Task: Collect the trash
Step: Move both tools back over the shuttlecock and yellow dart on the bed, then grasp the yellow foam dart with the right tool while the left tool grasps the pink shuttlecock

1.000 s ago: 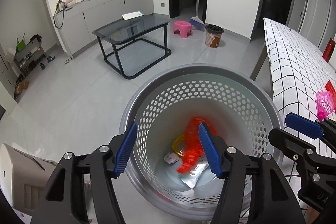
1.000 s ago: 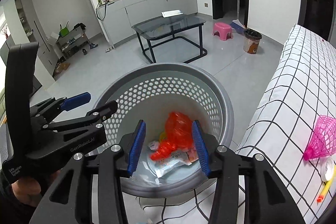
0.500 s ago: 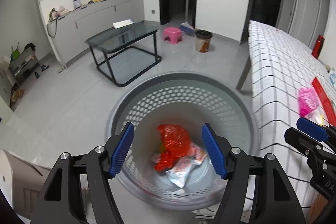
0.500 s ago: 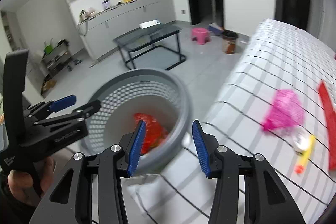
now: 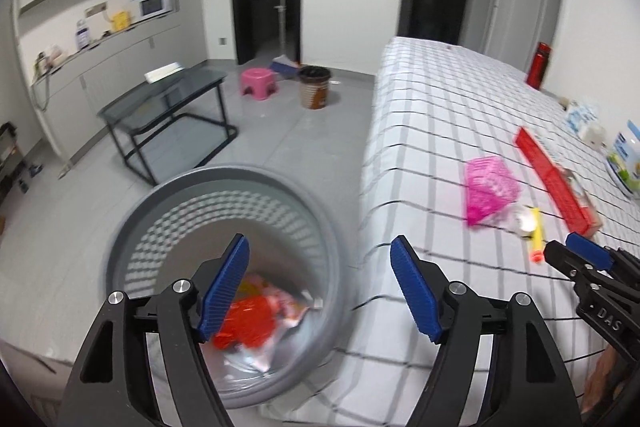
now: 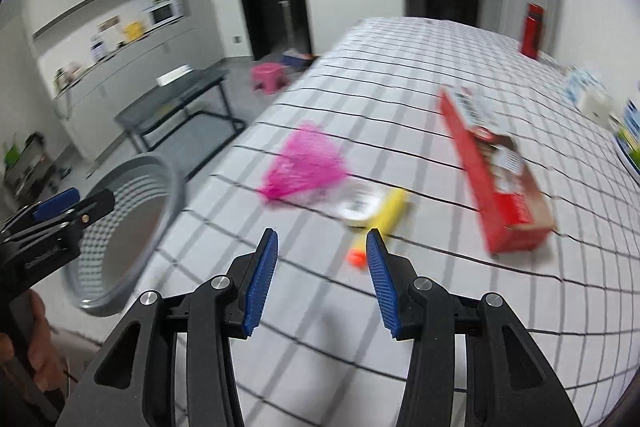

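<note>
A grey perforated bin [image 5: 224, 187] stands on the floor beside the checked table; a red bag [image 5: 248, 323] and wrappers lie inside. My left gripper [image 5: 320, 287] is open and empty above the bin's right rim. My right gripper [image 6: 320, 271] is open and empty over the table [image 6: 400, 99], short of a yellow tube with an orange cap [image 6: 384, 219], a white wrapper [image 6: 356, 205] and a pink net bag [image 6: 308, 163]. A red box [image 6: 496, 179] lies to the right. The bin [image 6: 132, 211] shows at left in the right wrist view.
A glass side table [image 5: 168, 103], pink stool [image 5: 259, 83] and brown waste basket [image 5: 315, 87] stand on the floor behind. A red bottle [image 5: 538, 65] and packages [image 5: 624, 163] sit on the table's far right side.
Both grippers have swung right, away from the bin toward the table. The right gripper now faces the trash on the table. Both stay open and empty.
</note>
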A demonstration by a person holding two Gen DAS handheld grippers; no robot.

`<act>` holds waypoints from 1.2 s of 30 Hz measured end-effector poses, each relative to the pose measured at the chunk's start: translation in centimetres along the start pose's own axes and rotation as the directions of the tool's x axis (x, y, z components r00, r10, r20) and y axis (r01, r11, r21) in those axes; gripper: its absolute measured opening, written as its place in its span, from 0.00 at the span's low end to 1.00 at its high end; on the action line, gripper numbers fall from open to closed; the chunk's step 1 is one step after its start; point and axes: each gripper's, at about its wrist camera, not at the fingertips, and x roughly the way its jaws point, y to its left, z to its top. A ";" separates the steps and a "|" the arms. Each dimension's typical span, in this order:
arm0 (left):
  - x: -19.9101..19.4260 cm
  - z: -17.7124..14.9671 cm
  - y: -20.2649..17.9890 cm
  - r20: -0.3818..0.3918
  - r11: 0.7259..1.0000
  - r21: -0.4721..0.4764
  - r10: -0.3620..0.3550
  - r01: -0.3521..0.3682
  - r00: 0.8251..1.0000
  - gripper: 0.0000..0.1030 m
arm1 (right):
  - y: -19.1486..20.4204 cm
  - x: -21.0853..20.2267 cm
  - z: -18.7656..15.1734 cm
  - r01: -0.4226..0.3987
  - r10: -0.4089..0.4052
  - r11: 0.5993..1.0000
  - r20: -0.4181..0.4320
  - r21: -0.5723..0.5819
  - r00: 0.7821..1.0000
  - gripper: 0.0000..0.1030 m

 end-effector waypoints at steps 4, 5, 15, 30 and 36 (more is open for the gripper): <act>1.2 0.5 -2.6 -0.006 0.998 0.040 -0.038 0.039 0.999 0.70 | -2.0 0.7 -0.1 0.037 -0.036 0.998 -0.012 0.046 0.999 0.43; 1.5 0.6 -3.1 -0.009 0.998 0.049 -0.043 0.044 0.999 0.70 | -2.3 0.8 -0.2 0.041 -0.040 0.998 -0.016 0.051 0.999 0.43; 4.8 1.5 -6.2 -0.042 0.993 0.086 -0.074 0.078 0.996 0.71 | -2.6 3.7 0.5 0.068 -0.064 0.996 -0.077 0.055 0.995 0.43; 6.1 2.0 -7.7 -0.059 0.989 0.123 -0.074 0.081 0.995 0.72 | -2.4 4.9 0.7 0.092 -0.089 0.996 -0.101 0.020 0.991 0.12; 6.2 2.3 -8.7 -0.063 0.984 0.151 -0.083 0.092 0.995 0.74 | -3.5 4.0 0.7 0.032 -0.027 0.998 -0.076 0.060 0.997 0.12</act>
